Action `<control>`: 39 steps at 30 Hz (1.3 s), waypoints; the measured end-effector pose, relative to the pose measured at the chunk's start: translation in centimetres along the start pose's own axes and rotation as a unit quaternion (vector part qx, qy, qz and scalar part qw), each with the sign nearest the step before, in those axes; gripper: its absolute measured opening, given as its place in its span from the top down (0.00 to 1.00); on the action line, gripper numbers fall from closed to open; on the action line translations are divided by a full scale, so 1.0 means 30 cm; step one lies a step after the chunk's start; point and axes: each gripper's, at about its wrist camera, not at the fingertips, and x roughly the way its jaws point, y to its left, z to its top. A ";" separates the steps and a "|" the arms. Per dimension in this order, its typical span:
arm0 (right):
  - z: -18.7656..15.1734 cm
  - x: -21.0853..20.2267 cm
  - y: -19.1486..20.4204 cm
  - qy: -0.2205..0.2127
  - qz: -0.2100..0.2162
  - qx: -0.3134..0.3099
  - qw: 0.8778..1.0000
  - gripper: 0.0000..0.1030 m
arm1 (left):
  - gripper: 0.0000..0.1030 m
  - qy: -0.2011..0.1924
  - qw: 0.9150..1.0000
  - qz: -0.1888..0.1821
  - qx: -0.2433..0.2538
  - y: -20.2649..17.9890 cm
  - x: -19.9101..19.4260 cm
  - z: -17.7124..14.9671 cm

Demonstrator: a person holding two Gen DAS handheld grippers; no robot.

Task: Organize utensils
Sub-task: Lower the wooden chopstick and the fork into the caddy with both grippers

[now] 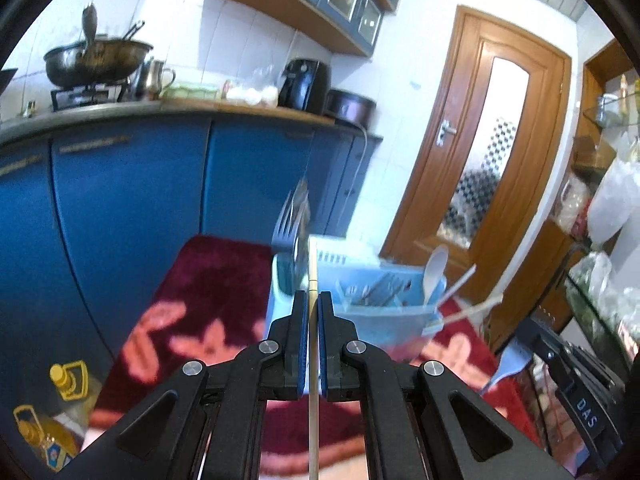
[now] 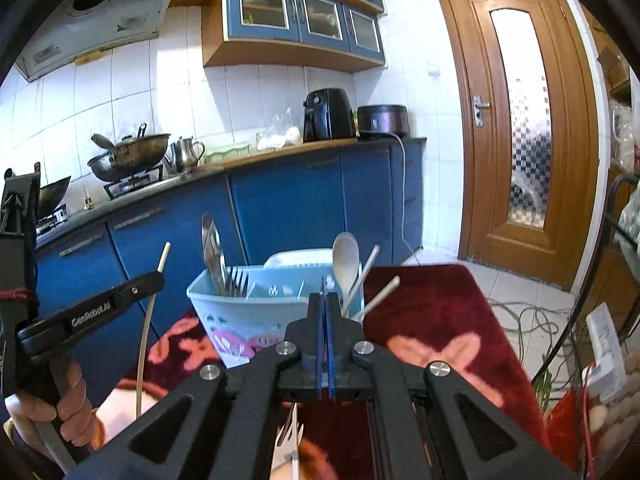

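I have both claws clamped tight, each on something thin. Nearest me, my left claw [image 1: 313, 300] is pinched on a pale chopstick [image 1: 313, 268], which runs straight along the line of the fingers: its long axis goes from below the claw, up through the pads and out past the tips, the far end pointing at the utensil basket [image 1: 360, 320]. From the right wrist view that same chopstick [image 2: 162, 258] stands close to upright, leaning a little. My right claw [image 2: 324, 300] is closed on a flat, thin piece seen edge-on between the pads; below the claw hangs a pale forked end [image 2: 290, 436], so I judge it a plastic fork held by its handle, tines toward me, though it is blurred. Just beyond the claws, the light blue basket sits on a dark red floral rug [image 2: 432, 320]. Its left compartment holds metal forks [image 2: 236, 280] and a spoon [image 2: 212, 248] standing up; the right end holds a white spoon [image 2: 345, 260] and two chopsticks [image 2: 368, 268] leaning out to the right. I take the step in hand to be carrying these pieces to the basket. Next I would have to bring the chopstick over the right-hand compartment, tip it end-down beside its fellows, and only then let go. Beyond stand blue cabinets [image 2: 288, 208].
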 end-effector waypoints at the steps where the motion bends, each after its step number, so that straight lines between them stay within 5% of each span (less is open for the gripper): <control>1: 0.016 -0.002 0.000 -0.003 -0.001 -0.002 1.000 0.97 | 0.96 -0.008 1.000 -0.002 0.000 -0.005 0.001 0.019; 13: 0.205 0.013 -0.026 -0.041 -0.025 -0.024 0.999 0.97 | 0.96 -0.108 0.994 -0.001 0.011 -0.053 0.022 0.256; 22: 0.303 0.083 -0.024 -0.062 -0.047 -0.039 0.996 0.97 | 0.96 -0.155 0.988 0.004 0.011 -0.057 0.090 0.336; 28: 0.305 0.196 -0.009 -0.052 -0.068 -0.063 0.994 0.97 | 0.96 -0.143 0.990 0.012 0.010 -0.050 0.209 0.303; 39: 0.198 0.396 0.004 0.037 -0.063 -0.075 0.994 0.97 | 0.96 -0.119 0.992 0.026 0.024 -0.025 0.307 0.190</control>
